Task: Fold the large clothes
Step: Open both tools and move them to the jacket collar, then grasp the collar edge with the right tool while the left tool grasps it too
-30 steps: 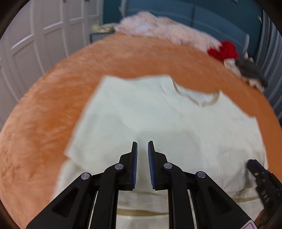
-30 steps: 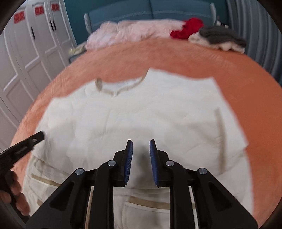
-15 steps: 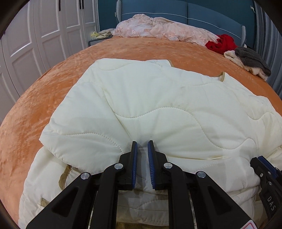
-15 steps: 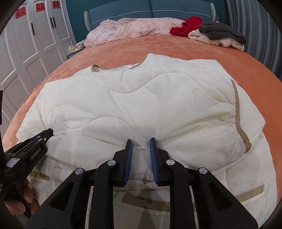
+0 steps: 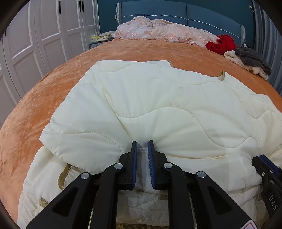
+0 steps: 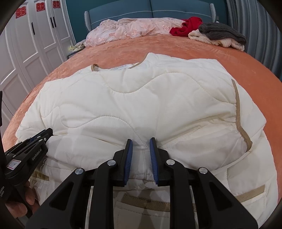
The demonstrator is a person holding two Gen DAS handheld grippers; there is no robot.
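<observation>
A cream quilted jacket [image 5: 167, 105] with tan trim lies on the orange bedspread [image 5: 44, 98], its upper part folded toward me over the lower part. It also shows in the right wrist view [image 6: 141, 98]. My left gripper [image 5: 142, 146] is shut on the near folded edge of the jacket, cloth pinched between the blue pads. My right gripper [image 6: 141, 143] is shut on the same edge further right. Each gripper shows in the other's view: the right one in the left wrist view [image 5: 269, 178], the left one in the right wrist view [image 6: 31, 149].
At the bed's far end lie a pink lace garment [image 5: 164, 31], a red cloth [image 5: 222, 44] and a grey and cream pile [image 5: 250, 59] before a blue headboard [image 6: 149, 12]. White wardrobe doors [image 5: 35, 35] stand left, with a small bedside table [image 5: 98, 39].
Both grippers have carried the jacket's edge toward me and lowered it, so the upper half now lies folded over the lower half. In the last half second little has moved.
</observation>
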